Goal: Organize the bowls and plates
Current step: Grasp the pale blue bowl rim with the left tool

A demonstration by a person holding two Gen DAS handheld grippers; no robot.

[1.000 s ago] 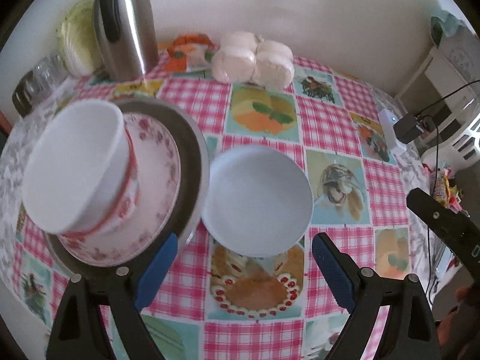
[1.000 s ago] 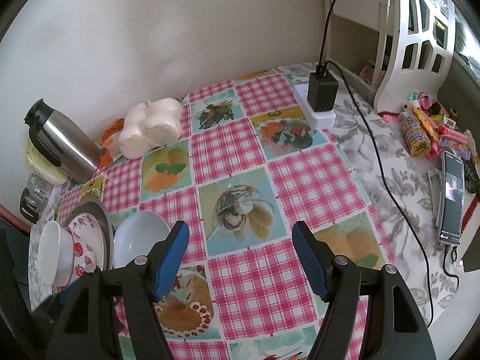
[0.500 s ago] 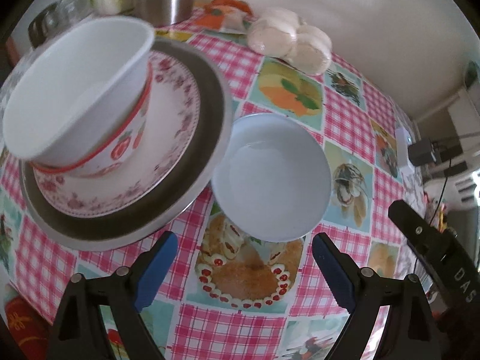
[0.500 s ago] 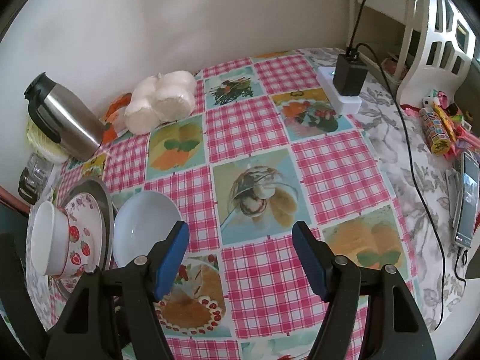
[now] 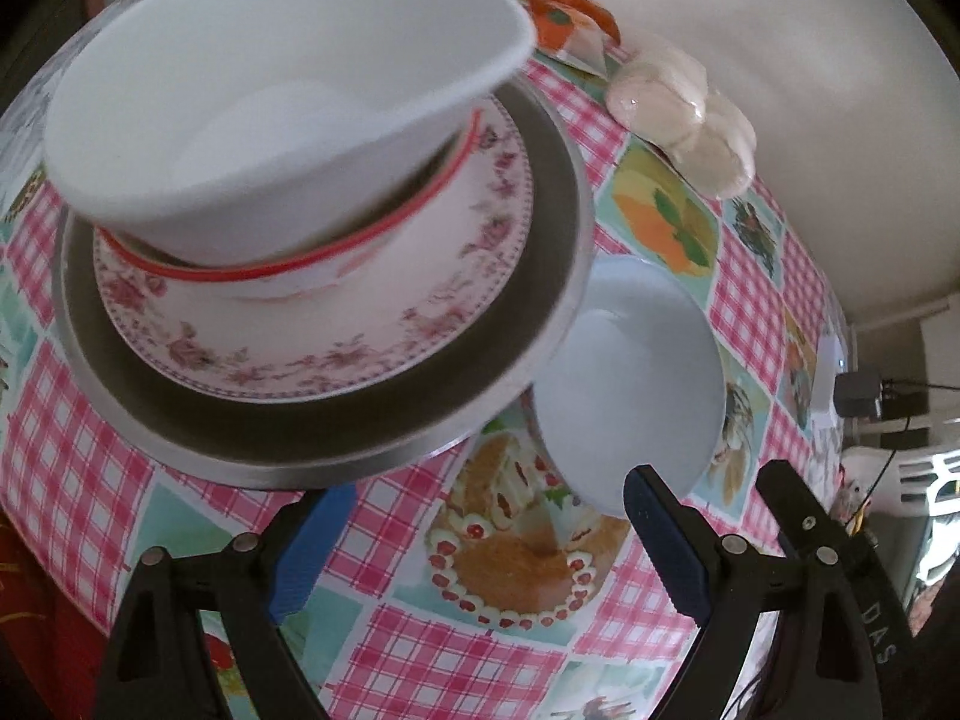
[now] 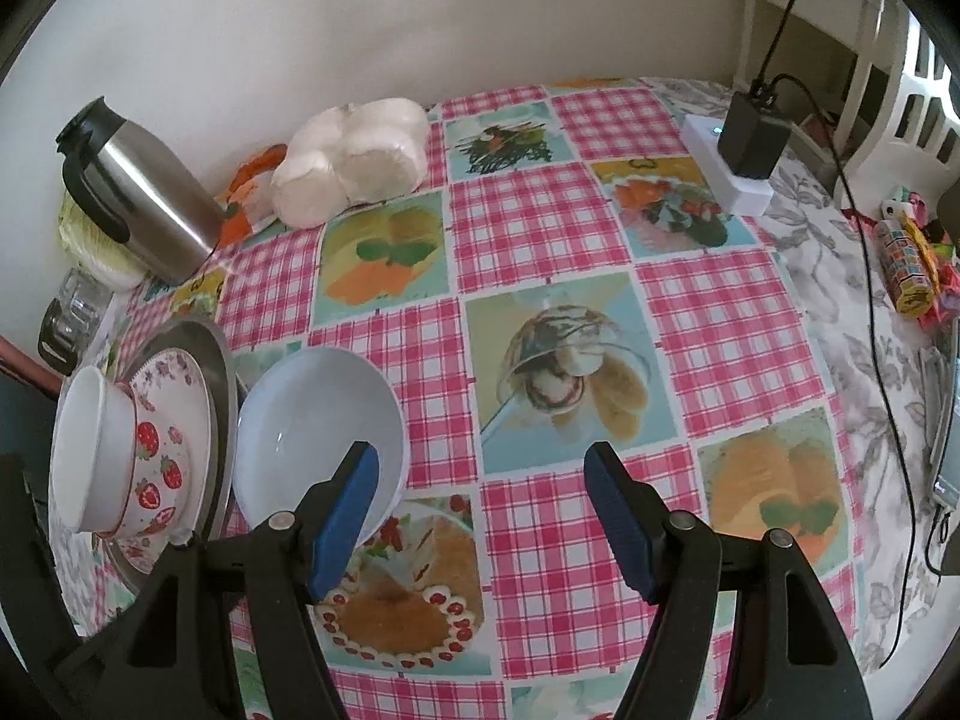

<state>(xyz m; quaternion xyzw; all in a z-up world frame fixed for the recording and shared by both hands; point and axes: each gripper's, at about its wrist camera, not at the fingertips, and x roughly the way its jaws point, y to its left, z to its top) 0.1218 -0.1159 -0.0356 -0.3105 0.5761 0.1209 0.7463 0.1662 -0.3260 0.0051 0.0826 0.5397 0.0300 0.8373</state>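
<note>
Both claws gape, holding nothing. The loose white bowl (image 6: 318,432) sits right of the stack, touching the steel tray (image 5: 336,438). The right gripper (image 6: 480,516) should pinch its near rim squarely; the left gripper (image 5: 480,540) hovers near.

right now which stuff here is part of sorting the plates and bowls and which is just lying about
Job:
white bowl
strawberry bowl
floral plate
metal plate
pale blue bowl

Lying about:
thermos
wrapped buns
charger
sweets
</note>
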